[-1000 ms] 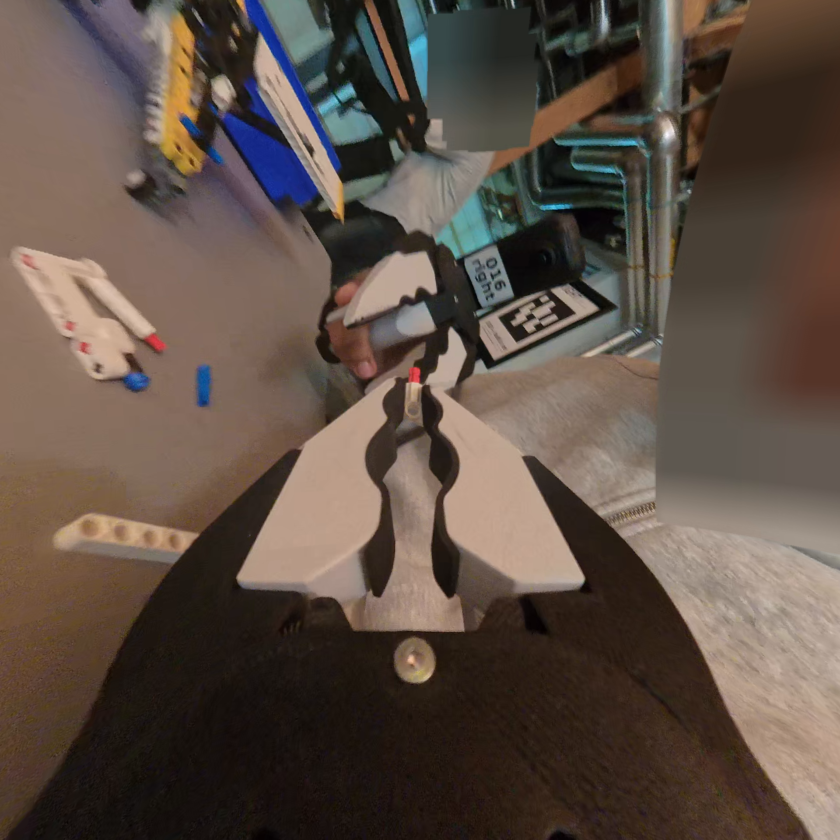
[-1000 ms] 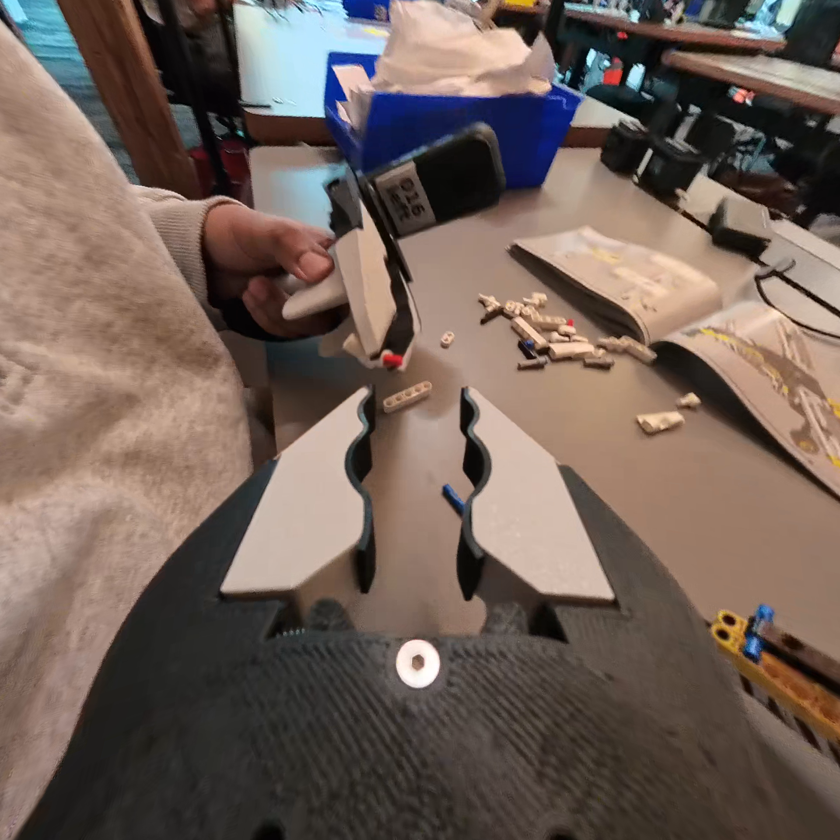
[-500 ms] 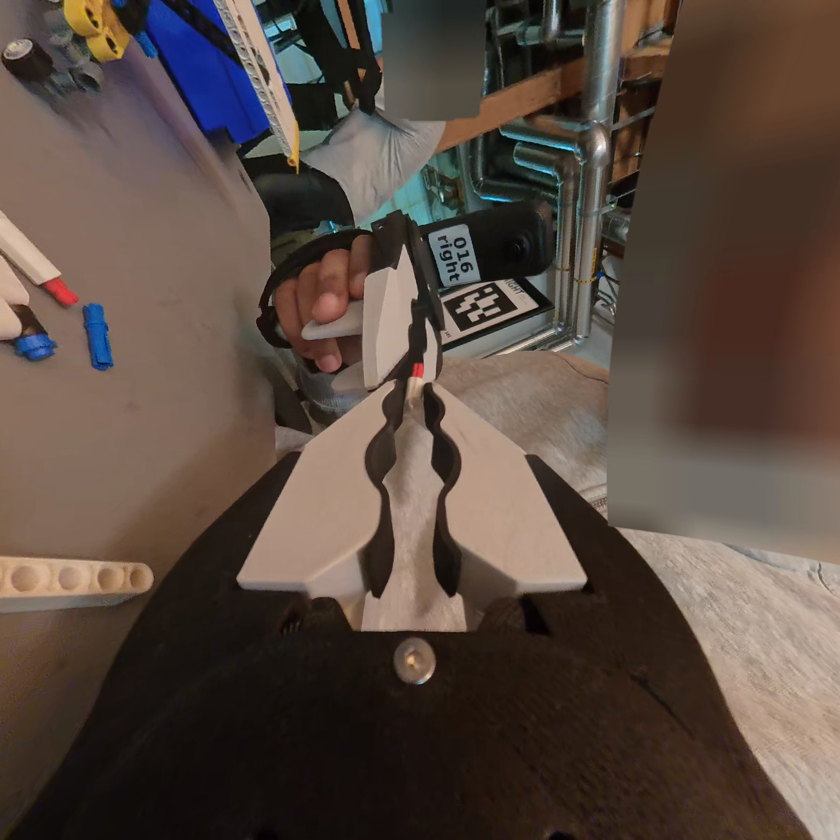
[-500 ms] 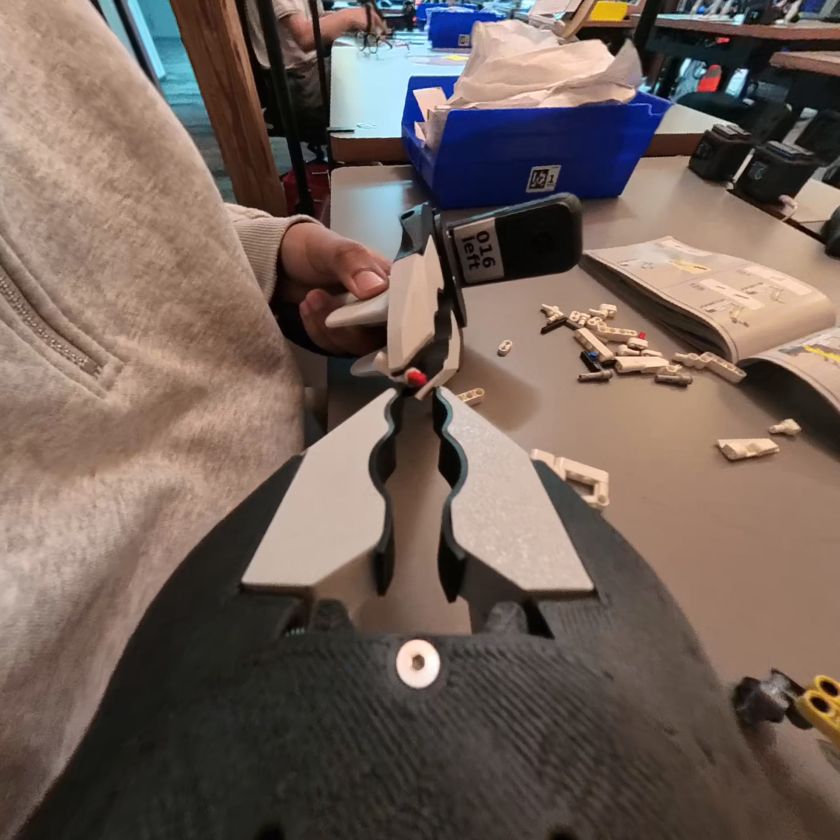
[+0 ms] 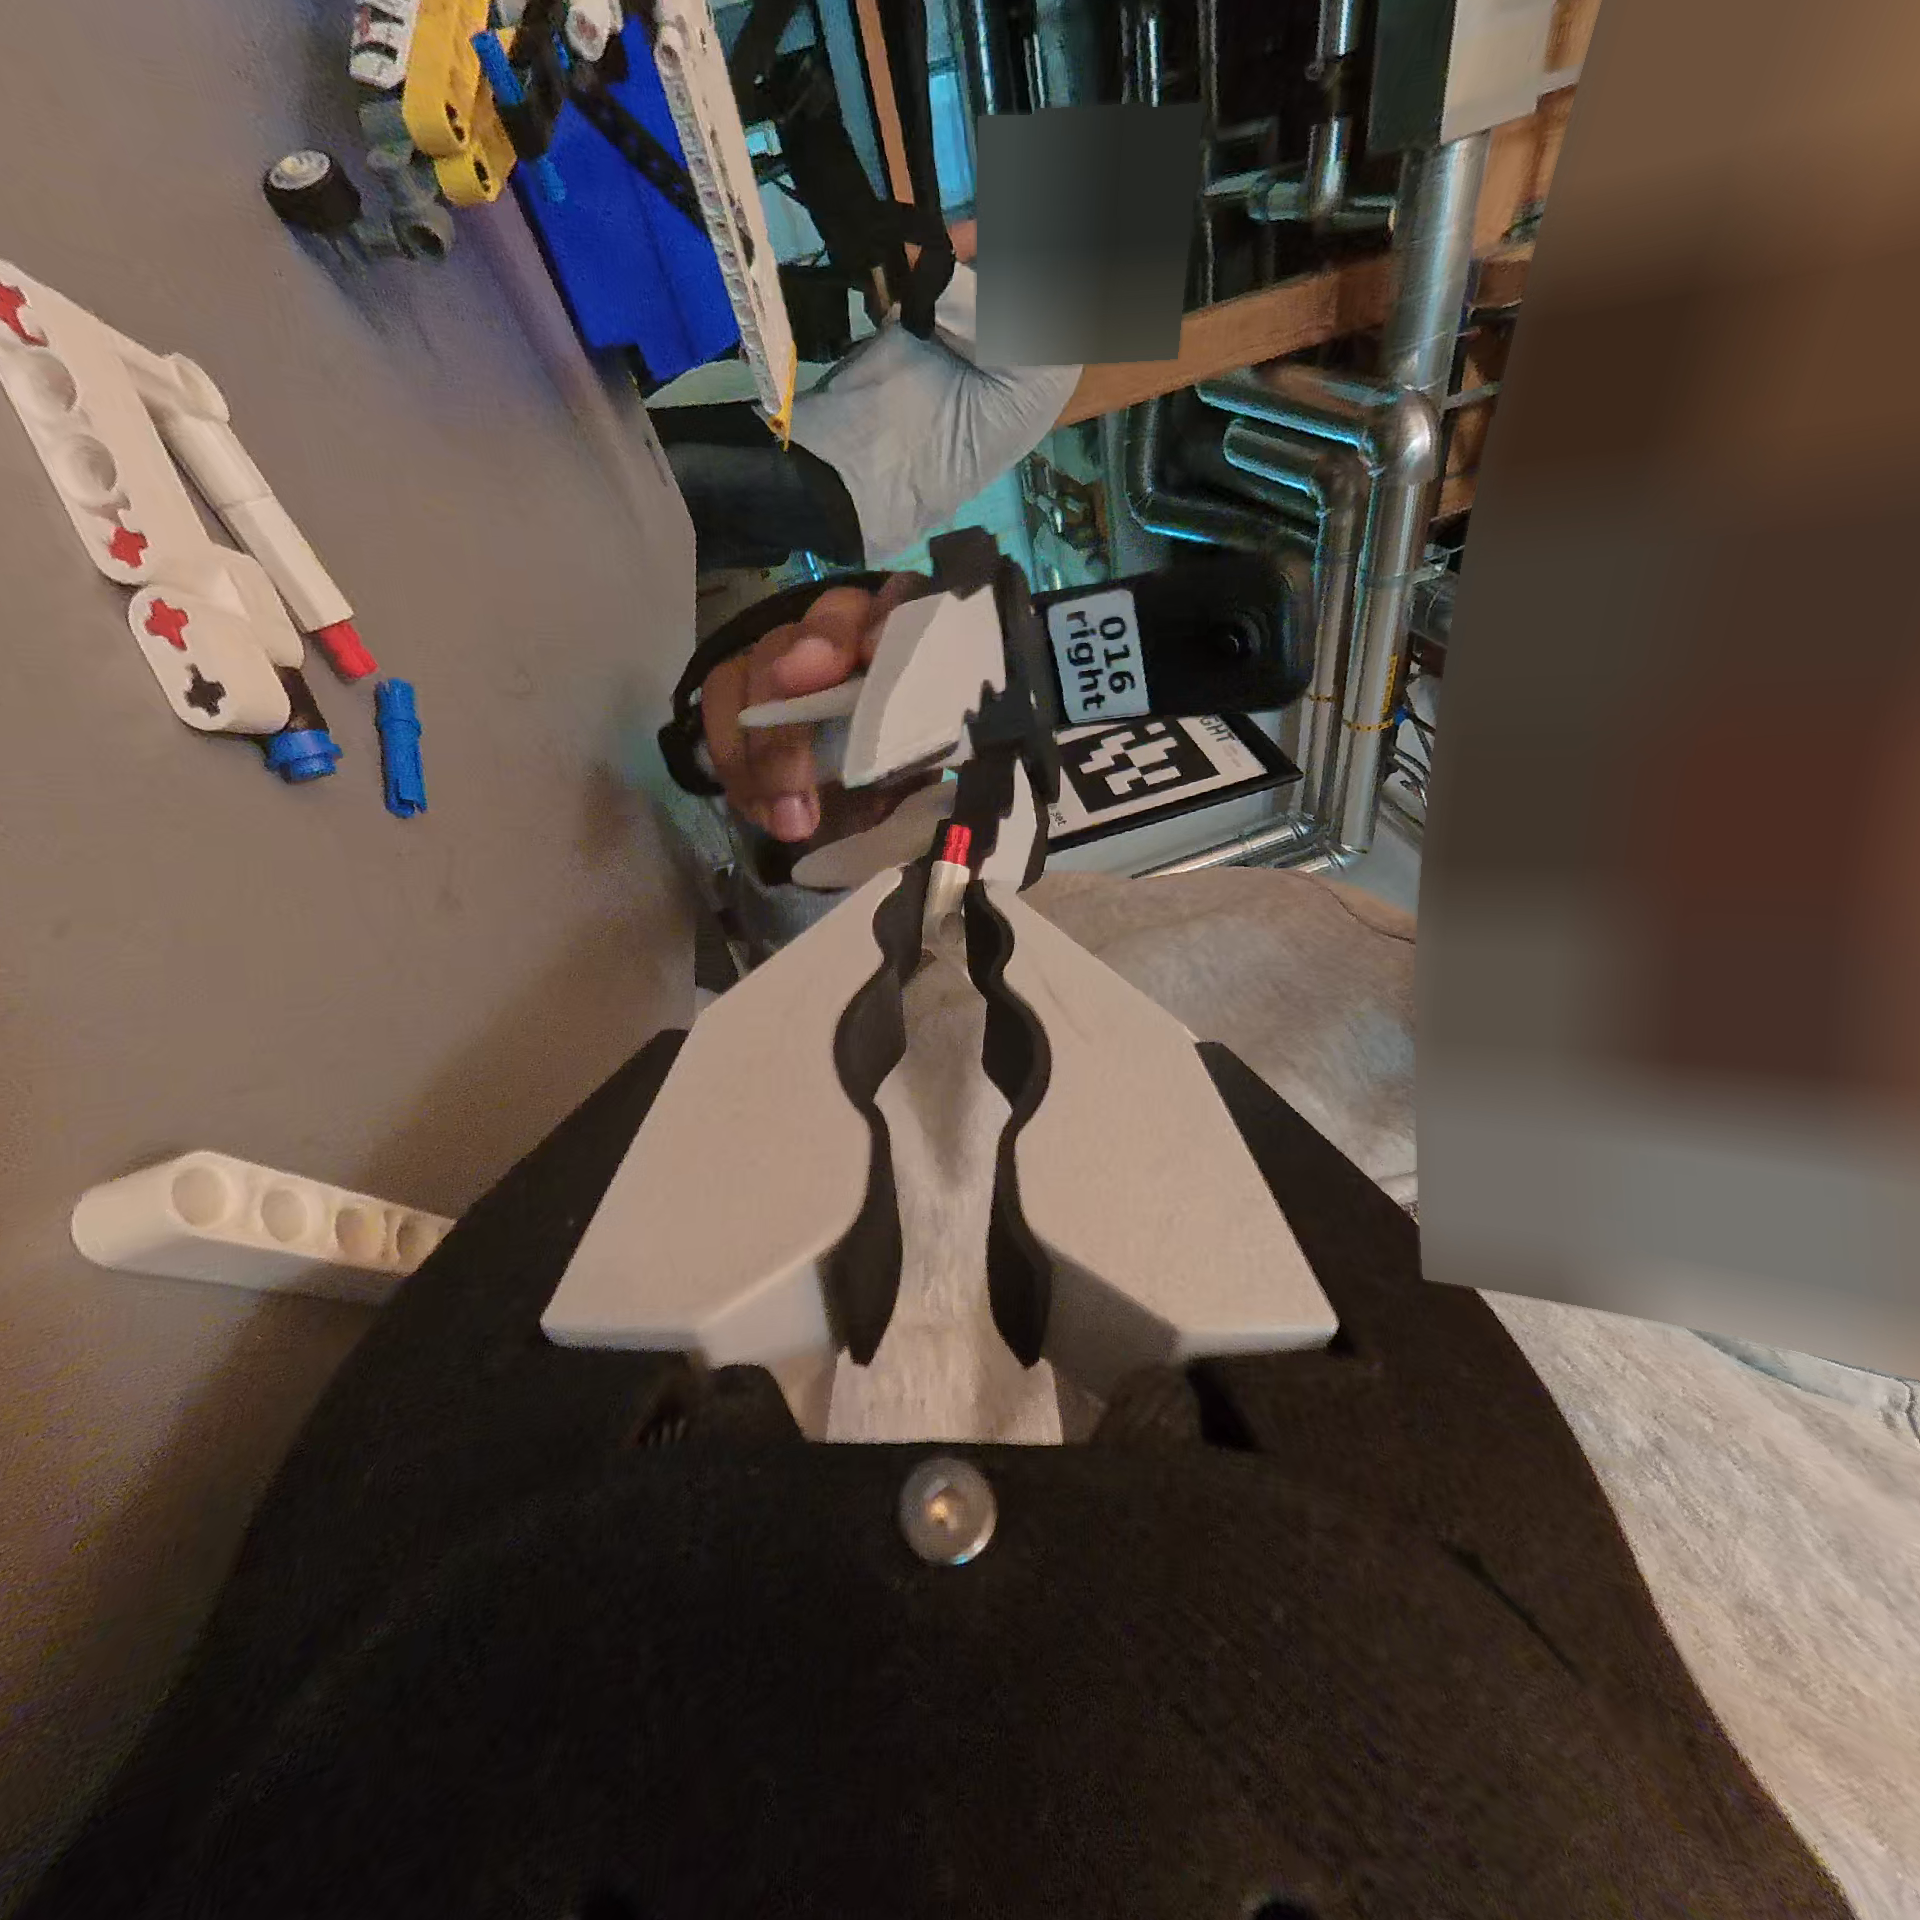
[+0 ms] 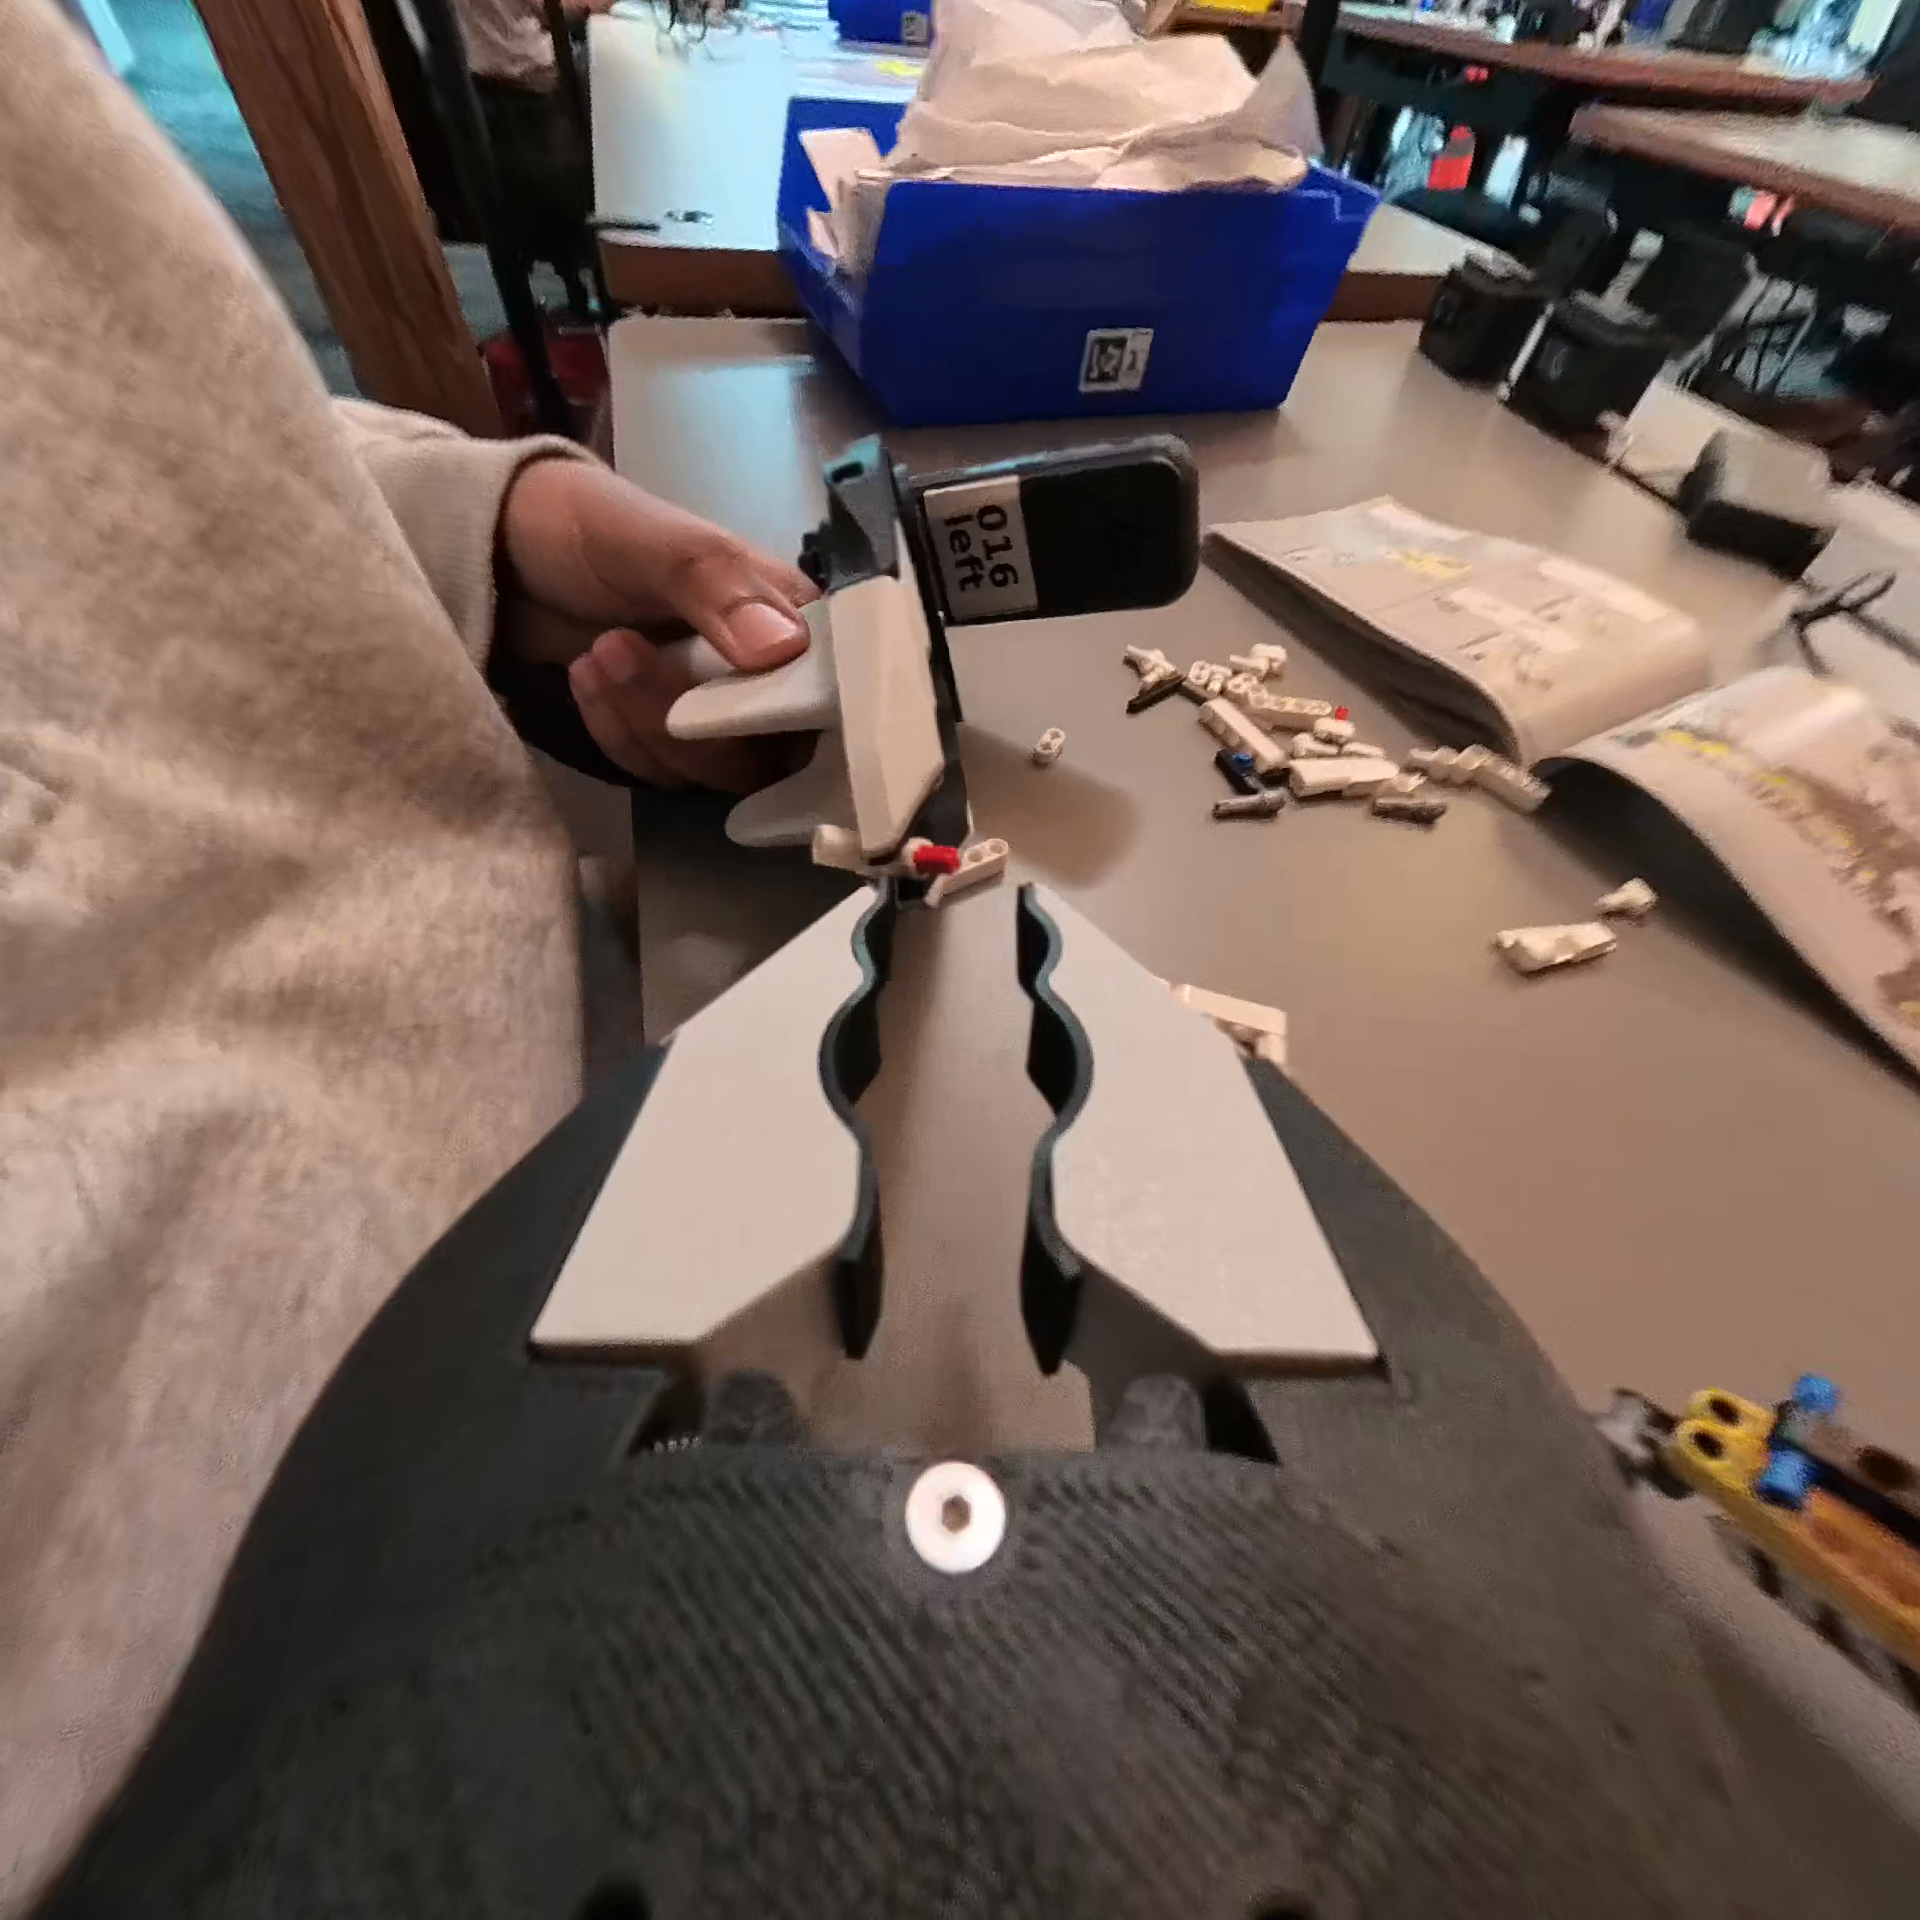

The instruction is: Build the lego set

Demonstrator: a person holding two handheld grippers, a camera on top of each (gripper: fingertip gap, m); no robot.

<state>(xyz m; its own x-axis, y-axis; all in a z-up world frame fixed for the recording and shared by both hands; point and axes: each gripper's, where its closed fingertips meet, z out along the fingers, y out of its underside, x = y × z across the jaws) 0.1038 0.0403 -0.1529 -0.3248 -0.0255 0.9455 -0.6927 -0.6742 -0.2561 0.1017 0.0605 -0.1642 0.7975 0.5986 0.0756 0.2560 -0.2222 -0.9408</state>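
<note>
My left gripper (image 5: 943,902) is shut on a small white lego piece with a red pin (image 5: 954,860) at its fingertips, held in the air above the table edge. In the right wrist view the left gripper (image 6: 914,862) hangs tip-down with the piece and its red pin (image 6: 935,857) showing. My right gripper (image 6: 954,899) is open and empty, its fingertips right below and against the held piece. It shows side-on in the left wrist view (image 5: 982,790), tips at the red pin.
On the grey table (image 5: 312,987) lie a white assembly with red pins (image 5: 156,540), a blue pin (image 5: 400,743) and a white beam (image 5: 260,1226). The right wrist view shows a parts pile (image 6: 1299,738), an open booklet (image 6: 1455,623), a blue bin (image 6: 1070,270) and a yellow part (image 6: 1766,1475). Less than 4 cm separates the two grippers' tips.
My right gripper has come up to the piece in my left gripper, and its jaws stand narrower than a second ago. My left gripper kept its hold and turned a little.
</note>
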